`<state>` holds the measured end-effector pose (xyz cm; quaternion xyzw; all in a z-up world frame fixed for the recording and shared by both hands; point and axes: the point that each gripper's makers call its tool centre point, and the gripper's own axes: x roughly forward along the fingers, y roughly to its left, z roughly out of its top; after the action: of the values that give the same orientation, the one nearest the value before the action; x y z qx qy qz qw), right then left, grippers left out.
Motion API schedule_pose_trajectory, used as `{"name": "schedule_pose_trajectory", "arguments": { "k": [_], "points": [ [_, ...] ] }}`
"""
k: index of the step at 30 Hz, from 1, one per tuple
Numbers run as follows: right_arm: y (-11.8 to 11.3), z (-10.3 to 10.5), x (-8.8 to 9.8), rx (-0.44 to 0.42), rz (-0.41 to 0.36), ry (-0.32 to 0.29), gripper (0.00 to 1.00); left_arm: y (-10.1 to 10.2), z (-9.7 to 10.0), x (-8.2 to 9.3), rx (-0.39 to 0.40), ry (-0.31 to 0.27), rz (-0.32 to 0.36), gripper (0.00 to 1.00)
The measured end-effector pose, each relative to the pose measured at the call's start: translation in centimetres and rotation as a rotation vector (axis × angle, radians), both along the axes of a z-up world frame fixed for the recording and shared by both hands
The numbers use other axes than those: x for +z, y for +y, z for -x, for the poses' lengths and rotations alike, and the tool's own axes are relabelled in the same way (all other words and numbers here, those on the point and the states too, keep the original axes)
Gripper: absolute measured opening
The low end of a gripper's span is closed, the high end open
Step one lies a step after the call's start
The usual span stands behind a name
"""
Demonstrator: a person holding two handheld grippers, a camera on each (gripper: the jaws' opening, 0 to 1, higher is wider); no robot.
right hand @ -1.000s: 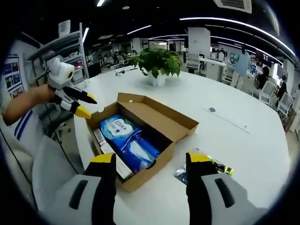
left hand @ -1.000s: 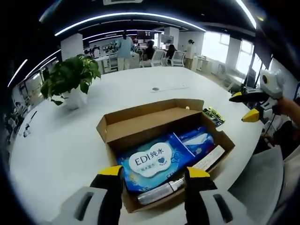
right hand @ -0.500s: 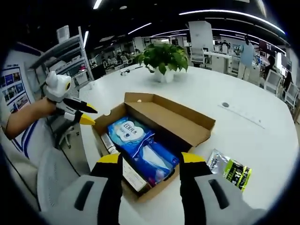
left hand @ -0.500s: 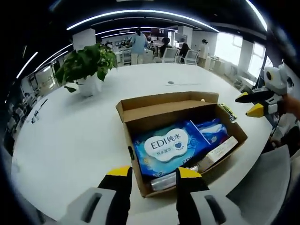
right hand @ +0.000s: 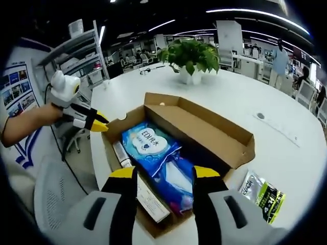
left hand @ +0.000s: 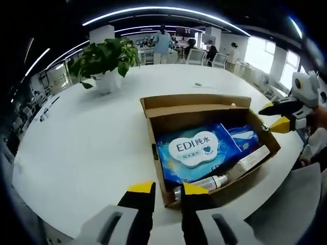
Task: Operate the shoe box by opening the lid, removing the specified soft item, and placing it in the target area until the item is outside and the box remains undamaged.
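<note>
Both grippers have drawn closer to the shoe box (left hand: 204,148) over the last second, and their jaws, wide apart then, now stand much nearer together with nothing between them.

Everything sits on the big white round table (left hand: 87,138). The box lies open near the table's edge, its lid folded back flat on the far side from the left gripper. Inside it, the largest thing is a blue wet-wipes pack (left hand: 196,153) with a white cloud-shaped label, lying flat across the middle. Beside it, toward the box end nearer the right gripper, lies a second, darker blue soft pack (left hand: 242,138). Along the box's near wall, seen from the left gripper view, rest a long white carton (left hand: 250,159) and a slim silver tube (left hand: 202,182), end to end.

The left gripper (left hand: 167,190) hovers just outside a corner of the box, its yellow tips narrowly parted, gripping nothing. The right gripper (right hand: 163,174) hangs over the opposite end of the box, above the darker pack, its jaws partly open and empty.

On the table beside the box lies a small green and silver sachet (right hand: 263,191), clear of the cardboard. A potted plant (left hand: 107,58) stands well beyond the box. Office desks and standing people show far behind the table. Nothing covers the wet-wipes pack from above.
</note>
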<state>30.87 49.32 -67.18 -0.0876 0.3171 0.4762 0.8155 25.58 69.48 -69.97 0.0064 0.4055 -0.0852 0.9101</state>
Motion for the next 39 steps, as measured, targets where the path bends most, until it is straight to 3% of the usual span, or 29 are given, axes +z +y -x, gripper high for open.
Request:
{"name": "schedule_pose_trajectory", "arguments": {
  "k": [4, 6, 9, 22, 39],
  "points": [
    [0.9, -0.1, -0.8, 0.016, 0.008, 0.007, 0.38, 0.2, 0.4, -0.9, 0.017, 0.042, 0.003, 0.11],
    [1.4, -0.2, -1.1, 0.022, 0.01, 0.015, 0.38, 0.3, 0.2, -0.9, 0.048, 0.04, 0.034, 0.09],
    [2.2, -0.5, -1.6, 0.031, 0.011, 0.026, 0.37, 0.5, 0.2, -1.0, 0.045, 0.046, 0.027, 0.06],
    [5.3, -1.5, -3.9, 0.079, 0.03, 0.083, 0.34, 0.5, 0.1, -1.3, 0.05, 0.066, 0.048, 0.05],
    [6.4, -3.0, -6.7, 0.075, 0.087, 0.144, 0.3, 0.5, 0.2, -1.4, 0.048, 0.074, 0.051, 0.05]
  ]
}}
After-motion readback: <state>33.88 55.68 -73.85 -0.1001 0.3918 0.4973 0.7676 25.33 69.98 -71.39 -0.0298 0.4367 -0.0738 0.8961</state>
